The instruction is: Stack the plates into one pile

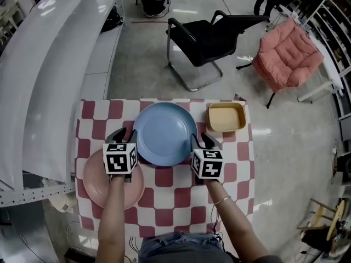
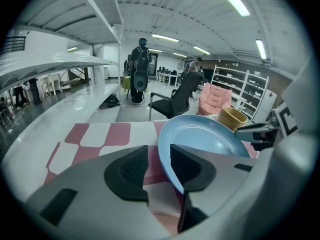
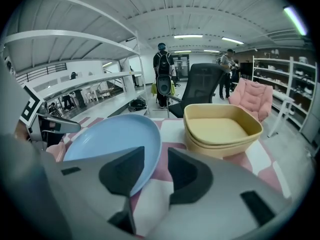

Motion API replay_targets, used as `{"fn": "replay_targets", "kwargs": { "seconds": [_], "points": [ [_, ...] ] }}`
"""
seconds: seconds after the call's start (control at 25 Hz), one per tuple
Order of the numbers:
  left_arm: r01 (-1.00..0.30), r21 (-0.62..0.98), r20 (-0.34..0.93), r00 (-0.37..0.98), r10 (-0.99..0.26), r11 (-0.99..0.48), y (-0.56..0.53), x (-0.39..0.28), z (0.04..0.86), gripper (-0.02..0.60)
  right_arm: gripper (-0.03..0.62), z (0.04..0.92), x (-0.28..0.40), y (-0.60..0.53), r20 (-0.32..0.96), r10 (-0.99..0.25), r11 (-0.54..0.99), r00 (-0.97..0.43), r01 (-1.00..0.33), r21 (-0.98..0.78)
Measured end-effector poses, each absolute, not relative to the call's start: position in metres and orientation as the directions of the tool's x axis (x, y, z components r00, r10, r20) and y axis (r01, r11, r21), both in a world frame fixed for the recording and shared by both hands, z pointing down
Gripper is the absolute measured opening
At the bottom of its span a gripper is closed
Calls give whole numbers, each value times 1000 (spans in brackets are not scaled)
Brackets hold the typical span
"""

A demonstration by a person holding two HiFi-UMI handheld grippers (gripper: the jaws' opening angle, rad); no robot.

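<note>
A large blue plate point(image 1: 164, 133) lies mid-table on the red-and-white checked cloth. My left gripper point(image 1: 123, 135) stands at its left rim and my right gripper point(image 1: 204, 140) at its right rim. In the left gripper view the blue plate point(image 2: 200, 141) has its rim between the jaws of the left gripper point(image 2: 159, 166), with a gap on the left side. In the right gripper view the plate point(image 3: 107, 139) rim sits inside the right gripper point(image 3: 156, 171), clear of the right pad. Both grippers are open. A pink plate point(image 1: 96, 182) lies at the near left, partly under my left gripper.
Two stacked yellow square dishes point(image 1: 226, 116) stand at the table's far right corner. The checked table point(image 1: 164, 201) is small, with edges close on all sides. Beyond it are a black chair point(image 1: 208, 37) and a pink armchair point(image 1: 288, 51). A white counter point(image 1: 49, 64) runs along the left.
</note>
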State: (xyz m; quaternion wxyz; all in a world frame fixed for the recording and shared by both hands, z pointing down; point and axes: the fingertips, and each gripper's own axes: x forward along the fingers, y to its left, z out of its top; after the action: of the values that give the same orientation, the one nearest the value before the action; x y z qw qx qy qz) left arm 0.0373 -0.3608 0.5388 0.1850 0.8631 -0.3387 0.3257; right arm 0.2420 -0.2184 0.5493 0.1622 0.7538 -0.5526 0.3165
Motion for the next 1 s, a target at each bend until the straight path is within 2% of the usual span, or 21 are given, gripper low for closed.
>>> {"fn": "replay_targets", "kwargs": {
  "seconds": [0.44, 0.68, 0.8, 1.0],
  "points": [
    [-657, 54, 774, 503, -384, -752, -363, 48, 561, 140, 138, 566, 245, -224, 687, -707, -330, 164, -937, -116],
    [-605, -14, 823, 445, -353, -796, -358, 51, 574, 113, 138, 570, 237, -226, 700, -700, -308, 139, -944, -120],
    [-603, -1, 831, 443, -336, -798, -358, 51, 575, 78, 138, 569, 236, -227, 700, -701, -308, 138, -943, -123],
    [-602, 9, 823, 458, -336, -798, -356, 51, 574, 71, 138, 568, 235, -226, 696, -705, -319, 136, -938, -139]
  ]
}}
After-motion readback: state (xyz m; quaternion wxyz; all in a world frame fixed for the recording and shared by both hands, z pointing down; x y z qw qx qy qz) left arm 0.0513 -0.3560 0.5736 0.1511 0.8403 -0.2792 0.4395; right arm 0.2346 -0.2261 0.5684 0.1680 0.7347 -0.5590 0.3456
